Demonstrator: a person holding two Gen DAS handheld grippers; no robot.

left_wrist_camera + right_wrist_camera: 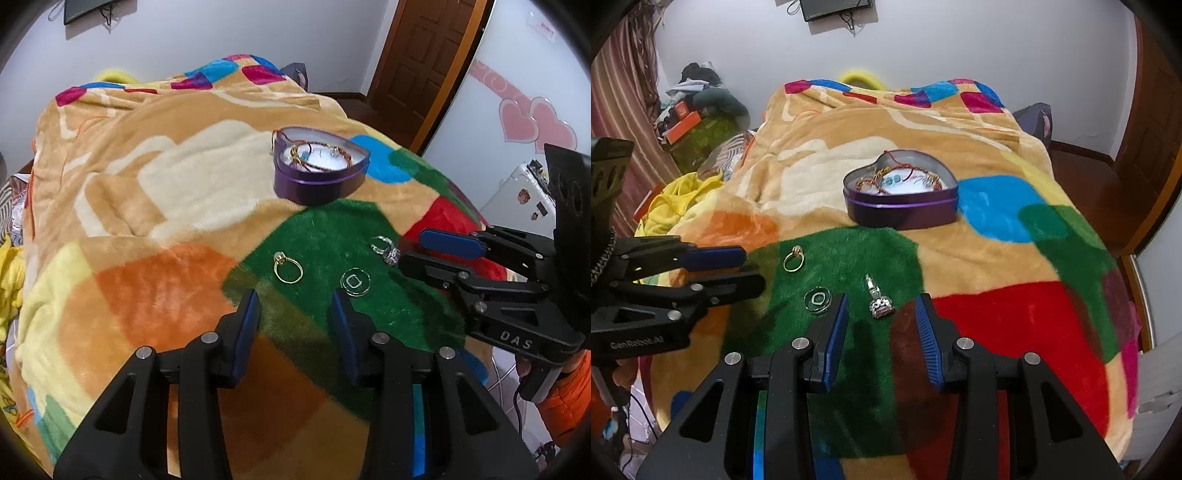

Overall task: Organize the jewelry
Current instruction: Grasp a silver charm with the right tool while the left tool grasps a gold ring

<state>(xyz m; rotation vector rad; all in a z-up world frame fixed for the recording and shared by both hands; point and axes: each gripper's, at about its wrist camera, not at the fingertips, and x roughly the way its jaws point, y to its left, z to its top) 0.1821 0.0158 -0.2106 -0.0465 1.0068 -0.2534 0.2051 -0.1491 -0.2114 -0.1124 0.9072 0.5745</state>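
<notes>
A purple heart-shaped tin sits open on the blanket with bracelets inside. On the green patch lie a gold ring, a clear round pendant and a silver jewelled ring. My left gripper is open and empty, just short of the gold ring and pendant. My right gripper is open, its fingers either side of the silver ring, not touching it.
The colourful fleece blanket covers a bed. Yellow cloth and clutter lie at the bed's left. A wooden door and a white fridge stand on the right.
</notes>
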